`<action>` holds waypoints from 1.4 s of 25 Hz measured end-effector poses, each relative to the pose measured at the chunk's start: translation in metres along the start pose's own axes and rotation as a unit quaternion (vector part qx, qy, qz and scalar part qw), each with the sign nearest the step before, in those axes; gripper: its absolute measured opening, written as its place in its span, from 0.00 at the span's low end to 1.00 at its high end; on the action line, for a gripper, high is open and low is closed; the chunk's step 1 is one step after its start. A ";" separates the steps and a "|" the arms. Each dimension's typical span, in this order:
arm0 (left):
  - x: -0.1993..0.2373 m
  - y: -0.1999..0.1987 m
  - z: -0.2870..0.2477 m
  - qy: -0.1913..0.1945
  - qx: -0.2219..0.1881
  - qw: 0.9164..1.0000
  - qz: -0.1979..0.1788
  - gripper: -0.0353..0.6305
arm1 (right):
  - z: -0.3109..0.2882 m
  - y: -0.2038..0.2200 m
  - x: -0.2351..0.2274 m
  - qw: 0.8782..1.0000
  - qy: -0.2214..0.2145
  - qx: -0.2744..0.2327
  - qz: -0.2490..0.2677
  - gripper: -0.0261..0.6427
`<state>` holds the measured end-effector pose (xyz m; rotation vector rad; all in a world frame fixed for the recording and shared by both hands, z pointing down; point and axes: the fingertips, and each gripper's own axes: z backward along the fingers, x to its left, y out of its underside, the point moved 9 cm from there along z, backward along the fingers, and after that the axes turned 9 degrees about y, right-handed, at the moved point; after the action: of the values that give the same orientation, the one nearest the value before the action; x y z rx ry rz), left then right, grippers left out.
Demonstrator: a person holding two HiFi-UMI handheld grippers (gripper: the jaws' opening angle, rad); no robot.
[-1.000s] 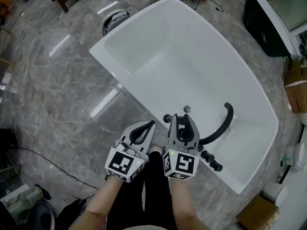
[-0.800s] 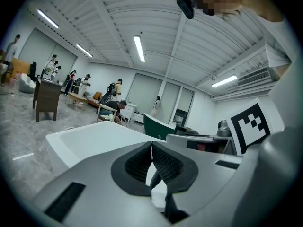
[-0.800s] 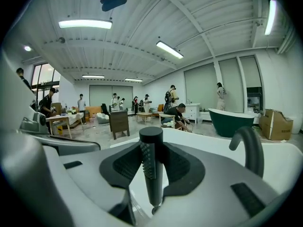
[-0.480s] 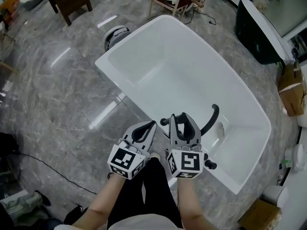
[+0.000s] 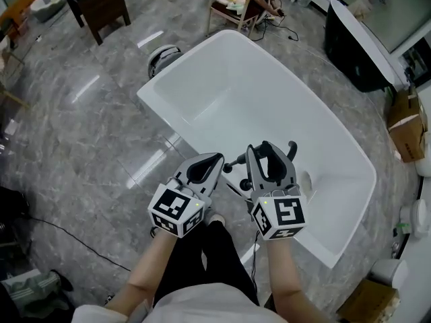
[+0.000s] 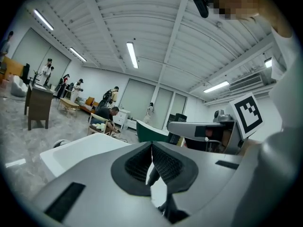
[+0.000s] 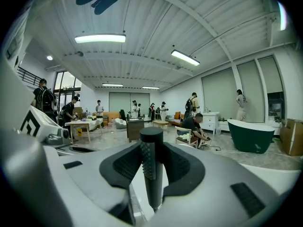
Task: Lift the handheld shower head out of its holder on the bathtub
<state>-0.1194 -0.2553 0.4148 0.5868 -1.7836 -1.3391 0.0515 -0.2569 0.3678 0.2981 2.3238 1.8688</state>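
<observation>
My right gripper (image 5: pixel 268 155) is shut on the black handle of the handheld shower head (image 7: pixel 152 167), which stands upright between the ribbed pads. In the head view only the shower head's far end (image 5: pixel 291 147) pokes out past the jaws, held up over the near rim of the white bathtub (image 5: pixel 176 64). A thin hose (image 5: pixel 237 192) trails down from it. My left gripper (image 5: pixel 214 160) hovers close beside the right one with its jaws shut and nothing between them (image 6: pixel 152 148). A black fitting (image 5: pixel 229 167) on the tub rim shows between the two grippers.
A round white device (image 5: pixel 161 54) sits on the floor by the tub's far corner. A dark table (image 5: pixel 101 2), a wooden chair (image 5: pixel 232 5), a dark green tub (image 5: pixel 357 46) and cardboard boxes (image 5: pixel 407 123) ring the area. A cable (image 5: pixel 60 227) crosses the floor at left.
Both grippers have risen side by side. The shower head has come up with the right gripper, away from the tub rim.
</observation>
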 end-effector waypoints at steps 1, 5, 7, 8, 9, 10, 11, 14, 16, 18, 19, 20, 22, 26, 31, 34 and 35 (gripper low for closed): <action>-0.002 -0.005 0.000 0.001 -0.002 1.000 -0.003 0.07 | 0.002 -0.007 -0.003 1.000 -0.005 -0.004 -0.002 0.25; -0.015 -0.023 0.005 0.005 -0.008 1.000 -0.015 0.07 | 0.016 -0.038 -0.008 0.999 -0.028 -0.023 0.007 0.25; -0.021 -0.030 0.007 0.007 -0.008 1.000 -0.021 0.07 | 0.024 -0.053 -0.011 0.999 -0.040 -0.034 0.002 0.25; -0.024 -0.033 0.008 0.009 -0.009 1.000 -0.024 0.07 | 0.028 -0.060 -0.013 0.998 -0.045 -0.040 -0.002 0.25; -0.027 -0.035 0.009 0.011 -0.009 1.000 -0.026 0.07 | 0.032 -0.068 -0.015 0.998 -0.049 -0.046 -0.002 0.25; -0.030 -0.038 0.010 0.013 -0.010 0.999 -0.028 0.07 | 0.036 -0.075 -0.017 0.997 -0.052 -0.053 0.000 0.25; -0.033 -0.039 0.011 0.016 -0.011 0.999 -0.028 0.07 | 0.040 -0.082 -0.018 0.997 -0.055 -0.060 0.004 0.25; -0.038 -0.045 0.016 0.024 -0.015 0.999 -0.029 0.07 | 0.053 -0.103 -0.018 0.994 -0.064 -0.082 0.011 0.25; -0.042 -0.050 0.018 0.027 -0.015 0.999 -0.032 0.07 | 0.061 -0.115 -0.019 0.993 -0.072 -0.094 0.011 0.25; -0.046 -0.056 0.019 0.032 -0.014 0.999 -0.038 0.07 | 0.068 -0.127 -0.020 0.991 -0.080 -0.104 0.010 0.25; -0.048 -0.059 0.019 0.036 -0.014 0.998 -0.042 0.07 | 0.072 -0.133 -0.021 0.991 -0.083 -0.109 0.009 0.25; -0.050 -0.062 0.019 0.039 -0.015 0.998 -0.045 0.07 | 0.076 -0.138 -0.023 0.990 -0.085 -0.114 0.009 0.25; -0.055 -0.068 0.019 0.045 -0.018 0.997 -0.054 0.07 | 0.084 -0.152 -0.028 0.988 -0.088 -0.127 0.010 0.25; -0.060 -0.079 0.017 0.055 -0.027 0.996 -0.063 0.07 | 0.098 -0.181 -0.038 0.983 -0.095 -0.156 0.012 0.25; -0.064 -0.082 0.016 0.061 -0.031 0.995 -0.067 0.07 | 0.117 -0.218 -0.066 0.976 -0.088 -0.197 -0.008 0.25; -0.065 -0.084 0.015 0.063 -0.036 0.995 -0.069 0.07 | 0.129 -0.240 -0.087 0.972 -0.071 -0.222 -0.004 0.25; -0.065 -0.086 0.014 0.063 -0.038 0.995 -0.070 0.07 | 0.133 -0.248 -0.093 0.971 -0.067 -0.231 -0.002 0.25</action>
<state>-0.1029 -0.2261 0.3116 0.7486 -1.6061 -1.4253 0.1571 -0.2048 0.0961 0.3445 1.7350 2.2317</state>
